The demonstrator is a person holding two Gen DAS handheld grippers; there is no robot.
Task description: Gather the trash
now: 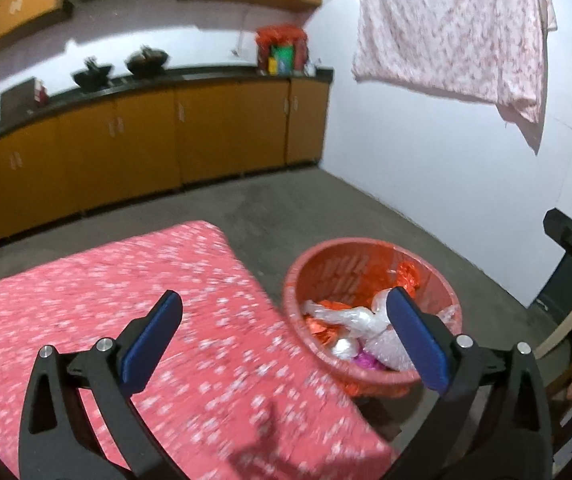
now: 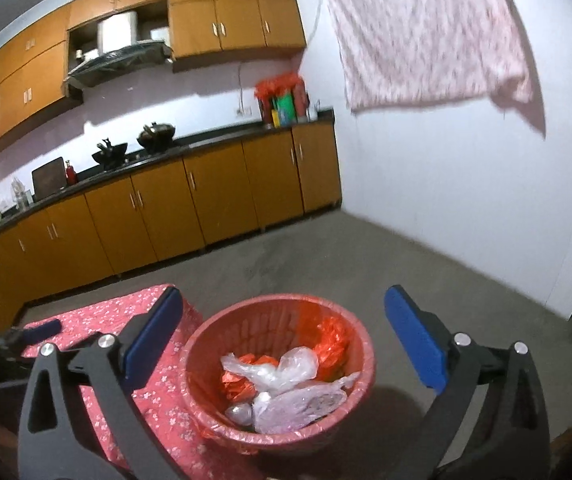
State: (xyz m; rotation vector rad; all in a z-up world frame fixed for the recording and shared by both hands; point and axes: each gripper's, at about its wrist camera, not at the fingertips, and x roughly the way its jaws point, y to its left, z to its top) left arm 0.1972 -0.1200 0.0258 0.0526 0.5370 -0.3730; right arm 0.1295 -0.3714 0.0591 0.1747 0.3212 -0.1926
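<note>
A red basket point(image 2: 206, 364) with clear and orange plastic bags point(image 2: 286, 372) stands right of a pink white-flowered tablecloth point(image 1: 126, 300), orange cabinets point(image 2: 206, 200) far behind, blue gripper pads point(image 2: 154, 336) near.

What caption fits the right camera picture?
Open right gripper above a red bin of plastic trash.

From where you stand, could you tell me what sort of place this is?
Most likely a home kitchen: orange cabinets run under a dark counter with woks, and a range hood hangs above.
</note>
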